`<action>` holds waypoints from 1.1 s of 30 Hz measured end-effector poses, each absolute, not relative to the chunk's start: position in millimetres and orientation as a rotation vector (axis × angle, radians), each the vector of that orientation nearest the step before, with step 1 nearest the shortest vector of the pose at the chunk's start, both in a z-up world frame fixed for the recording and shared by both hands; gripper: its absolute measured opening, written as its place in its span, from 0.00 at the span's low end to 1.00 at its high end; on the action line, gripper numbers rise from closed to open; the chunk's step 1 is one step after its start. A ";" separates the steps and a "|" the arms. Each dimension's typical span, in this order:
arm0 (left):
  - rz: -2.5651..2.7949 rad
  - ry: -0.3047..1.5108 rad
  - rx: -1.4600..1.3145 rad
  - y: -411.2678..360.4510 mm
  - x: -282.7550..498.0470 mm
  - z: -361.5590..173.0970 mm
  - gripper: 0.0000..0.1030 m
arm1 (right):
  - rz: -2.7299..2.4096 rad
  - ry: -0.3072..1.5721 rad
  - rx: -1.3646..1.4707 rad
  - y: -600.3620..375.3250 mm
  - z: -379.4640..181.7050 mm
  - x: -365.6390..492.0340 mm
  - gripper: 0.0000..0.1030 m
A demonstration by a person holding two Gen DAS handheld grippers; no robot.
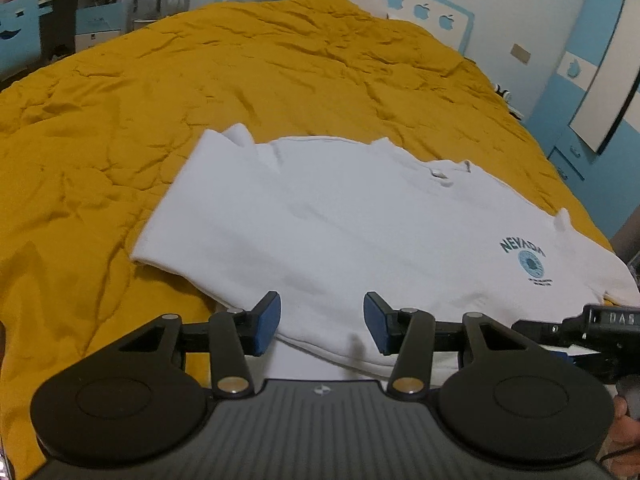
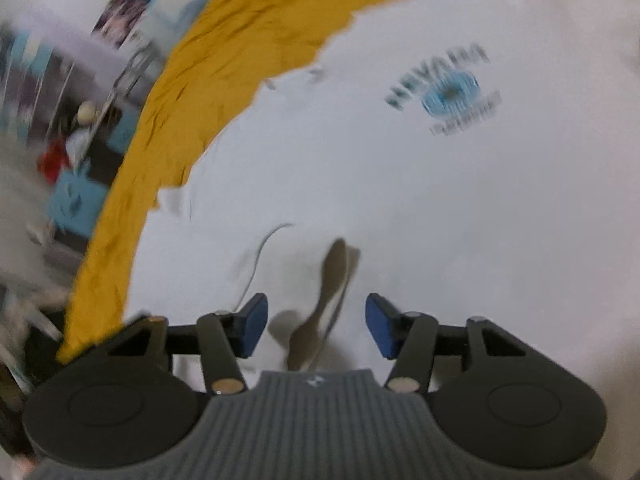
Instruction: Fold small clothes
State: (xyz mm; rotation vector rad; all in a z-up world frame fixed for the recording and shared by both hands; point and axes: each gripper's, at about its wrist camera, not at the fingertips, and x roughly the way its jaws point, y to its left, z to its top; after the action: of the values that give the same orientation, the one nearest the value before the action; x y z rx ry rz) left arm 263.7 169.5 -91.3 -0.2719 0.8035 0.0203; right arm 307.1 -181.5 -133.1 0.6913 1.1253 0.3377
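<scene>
Left wrist: left claw (image 1: 322,324) gapes wide, empty, over white shirt (image 1: 340,216).

shirt (image 1: 340,216): lies flat on bedspread (image 1: 120,120), near front edge
left gripper (image 1: 322,322): over shirt's near hem
shelves (image 1: 60,12): behind bed, far left

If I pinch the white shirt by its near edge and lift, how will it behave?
The white shirt lies limp and creased on the yellow bedspread, so it will probably sag and drape. It looks thin and light. The quilted cover may drag it slightly.
</scene>
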 end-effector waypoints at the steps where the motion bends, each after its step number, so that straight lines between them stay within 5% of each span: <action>1: 0.026 0.803 -0.276 171.4 264.9 -91.4 0.55 | 0.335 1.130 0.726 -182.8 -137.2 310.7 0.49; 4: 0.045 0.807 -0.296 177.0 269.5 -93.4 0.55 | 0.341 1.133 0.753 -178.4 -143.6 319.8 0.34; 6: 0.058 0.808 -0.302 179.2 272.2 -94.3 0.55 | 0.348 1.131 0.726 -171.9 -142.7 323.5 0.10; 8: 0.063 0.803 -0.307 181.2 273.1 -94.2 0.55 | 0.355 1.109 0.676 -163.4 -132.3 323.8 0.02; 19: 0.173 0.712 -0.392 225.9 263.1 -81.0 0.55 | 0.584 0.867 0.283 -93.7 9.2 348.4 0.00; 33: 0.182 0.697 -0.446 260.0 274.1 -75.1 0.55 | 0.600 0.556 0.305 -121.6 180.9 389.2 0.00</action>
State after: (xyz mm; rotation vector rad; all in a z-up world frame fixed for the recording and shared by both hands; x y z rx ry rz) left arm 274.1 260.0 -75.1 -0.4462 0.6972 0.1816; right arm 389.2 -121.6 180.9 0.3054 0.5563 0.5998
